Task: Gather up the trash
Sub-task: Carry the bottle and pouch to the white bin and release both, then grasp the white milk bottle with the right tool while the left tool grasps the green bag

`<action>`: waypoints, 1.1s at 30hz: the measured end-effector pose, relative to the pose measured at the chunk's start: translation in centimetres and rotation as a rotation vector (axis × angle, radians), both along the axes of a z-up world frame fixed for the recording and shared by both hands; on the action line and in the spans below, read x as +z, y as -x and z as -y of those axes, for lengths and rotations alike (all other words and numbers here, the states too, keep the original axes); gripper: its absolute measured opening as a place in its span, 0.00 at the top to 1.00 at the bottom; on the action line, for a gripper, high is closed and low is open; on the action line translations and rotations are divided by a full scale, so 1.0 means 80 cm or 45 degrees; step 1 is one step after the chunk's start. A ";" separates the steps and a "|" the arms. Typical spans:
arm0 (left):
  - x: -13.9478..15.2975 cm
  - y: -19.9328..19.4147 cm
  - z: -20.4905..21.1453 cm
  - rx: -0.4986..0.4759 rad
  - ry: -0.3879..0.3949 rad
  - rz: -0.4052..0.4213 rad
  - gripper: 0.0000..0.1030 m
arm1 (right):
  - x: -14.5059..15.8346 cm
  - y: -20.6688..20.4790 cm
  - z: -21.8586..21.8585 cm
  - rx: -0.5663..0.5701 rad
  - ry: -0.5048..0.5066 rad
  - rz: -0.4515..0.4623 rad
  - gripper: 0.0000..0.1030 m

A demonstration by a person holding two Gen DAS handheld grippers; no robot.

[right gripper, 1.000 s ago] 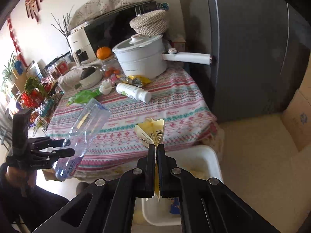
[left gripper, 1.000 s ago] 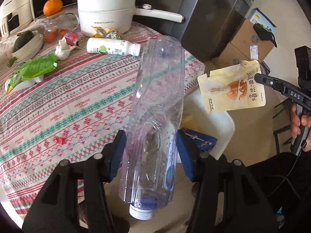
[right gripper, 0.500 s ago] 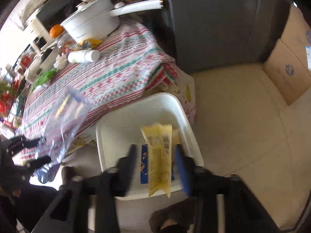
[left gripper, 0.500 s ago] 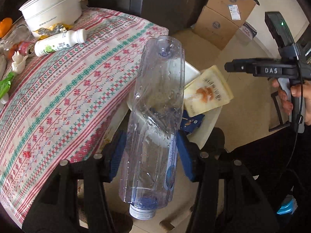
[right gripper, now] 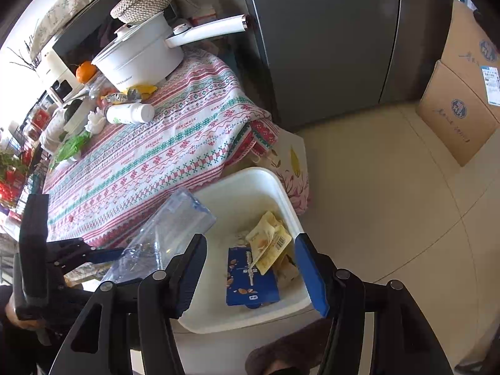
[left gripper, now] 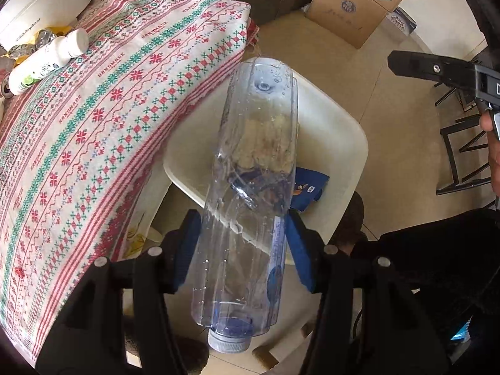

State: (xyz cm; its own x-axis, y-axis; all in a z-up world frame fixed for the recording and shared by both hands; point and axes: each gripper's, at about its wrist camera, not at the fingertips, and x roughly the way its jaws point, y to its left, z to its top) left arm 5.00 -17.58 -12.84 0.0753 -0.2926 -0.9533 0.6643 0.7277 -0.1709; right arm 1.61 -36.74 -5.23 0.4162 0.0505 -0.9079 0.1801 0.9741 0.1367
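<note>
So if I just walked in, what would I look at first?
Probably the big clear plastic bottle, held between the left gripper's blue pads, cap end toward the camera, over the white bin beside the table. Next, the trash already inside that bin: a yellow snack packet lying partly on a blue wrapper, with the right gripper above them, jaws opening and nothing between them.

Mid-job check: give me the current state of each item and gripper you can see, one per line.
Left gripper: gripping clear bottle.
Clear bottle: capped, held above bin.
Right gripper: opening, nothing between the jaws.
Yellow wrapper: lying in bin.
Blue packet: lying in bin.
White bin: open-topped.
White bottle: on its side on table.
</note>
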 end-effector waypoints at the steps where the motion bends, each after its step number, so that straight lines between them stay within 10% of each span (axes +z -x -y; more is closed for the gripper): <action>1: 0.001 0.000 0.002 0.000 0.012 -0.002 0.44 | 0.000 0.000 0.001 -0.003 -0.001 0.000 0.42; 12: 0.018 -0.007 0.009 0.003 0.090 0.078 0.26 | 0.006 -0.001 0.004 -0.023 0.000 0.022 0.38; 33: 0.055 -0.037 -0.110 0.228 0.084 0.231 0.19 | 0.015 -0.044 -0.066 0.086 0.055 0.053 0.31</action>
